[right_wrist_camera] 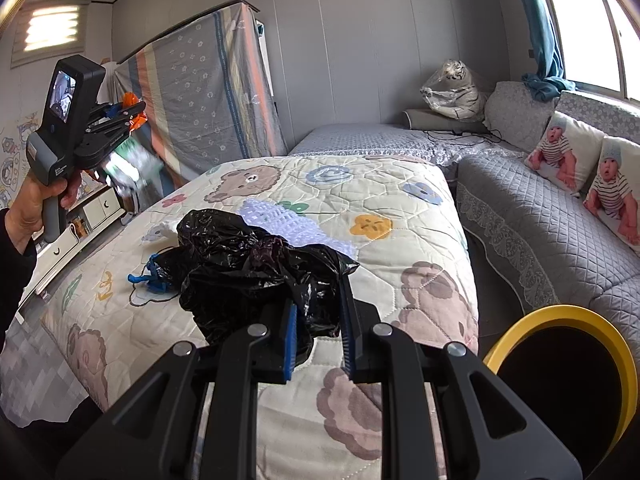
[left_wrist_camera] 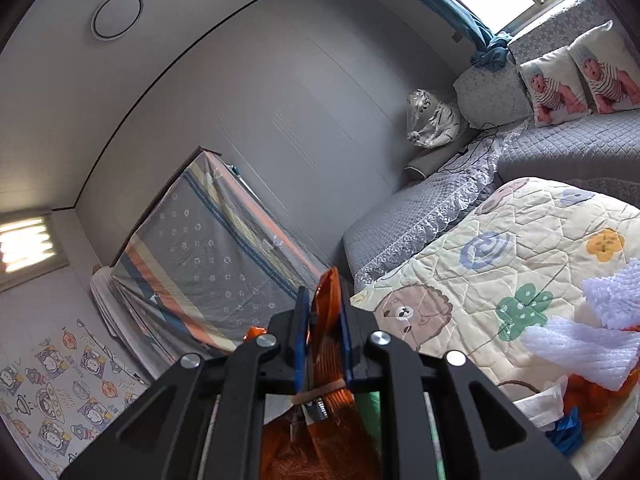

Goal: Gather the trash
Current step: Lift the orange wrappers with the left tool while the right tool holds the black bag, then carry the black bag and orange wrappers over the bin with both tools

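My left gripper is shut on an orange snack wrapper and holds it in the air left of the bed; it also shows in the right wrist view, with the wrapper and something green and white hanging below. My right gripper is closed on a crumpled black plastic bag just above the cartoon quilt. White foam netting, a blue scrap and white tissue lie on the quilt.
A yellow-rimmed bin with a dark inside stands at the right of the bed. A grey sofa with baby-print pillows runs along the right. A covered cabinet stands at the back wall.
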The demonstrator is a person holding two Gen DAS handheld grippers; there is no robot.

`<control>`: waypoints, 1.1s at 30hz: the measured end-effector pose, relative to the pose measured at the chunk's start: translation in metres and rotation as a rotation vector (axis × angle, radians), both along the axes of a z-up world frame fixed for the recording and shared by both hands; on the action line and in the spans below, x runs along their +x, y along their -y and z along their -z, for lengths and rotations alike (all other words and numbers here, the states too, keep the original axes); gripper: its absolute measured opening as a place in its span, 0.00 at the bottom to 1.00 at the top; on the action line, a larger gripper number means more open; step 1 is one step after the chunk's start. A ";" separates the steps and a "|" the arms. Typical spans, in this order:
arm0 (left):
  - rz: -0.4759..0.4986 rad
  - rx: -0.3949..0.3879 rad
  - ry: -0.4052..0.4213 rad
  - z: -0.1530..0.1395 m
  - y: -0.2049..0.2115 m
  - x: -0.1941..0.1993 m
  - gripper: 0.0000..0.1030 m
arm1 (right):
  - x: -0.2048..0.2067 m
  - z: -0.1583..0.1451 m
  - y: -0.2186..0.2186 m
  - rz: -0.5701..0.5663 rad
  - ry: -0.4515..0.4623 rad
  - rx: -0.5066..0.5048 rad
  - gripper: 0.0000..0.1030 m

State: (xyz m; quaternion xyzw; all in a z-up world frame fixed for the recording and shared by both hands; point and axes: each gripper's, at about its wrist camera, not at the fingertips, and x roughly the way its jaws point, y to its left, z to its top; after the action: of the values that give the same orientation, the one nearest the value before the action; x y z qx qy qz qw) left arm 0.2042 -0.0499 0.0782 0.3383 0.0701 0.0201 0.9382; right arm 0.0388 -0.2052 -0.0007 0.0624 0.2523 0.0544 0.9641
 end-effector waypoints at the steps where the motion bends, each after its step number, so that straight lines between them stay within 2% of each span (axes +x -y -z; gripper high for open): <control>1: 0.012 -0.014 -0.014 -0.002 0.003 0.000 0.12 | -0.001 0.000 0.002 0.004 0.001 0.001 0.16; 9: 0.089 -0.064 -0.055 -0.013 0.033 -0.003 0.12 | -0.013 0.000 0.023 0.058 0.016 0.014 0.16; 17: 0.233 -0.088 -0.102 -0.016 0.095 -0.011 0.12 | -0.033 -0.003 0.065 0.184 0.039 0.019 0.16; 26: 0.455 -0.105 -0.167 -0.004 0.189 -0.038 0.12 | -0.071 0.005 0.125 0.401 0.025 -0.012 0.16; 33: 0.621 -0.112 -0.257 0.015 0.255 -0.068 0.12 | -0.107 0.015 0.173 0.613 -0.009 -0.033 0.16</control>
State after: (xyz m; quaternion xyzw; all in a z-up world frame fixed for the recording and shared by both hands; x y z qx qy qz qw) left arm 0.1367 -0.3046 0.0632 0.2912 0.0824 -0.3131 0.9002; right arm -0.0678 -0.3782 -0.0161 0.1201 0.2268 -0.2436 0.9353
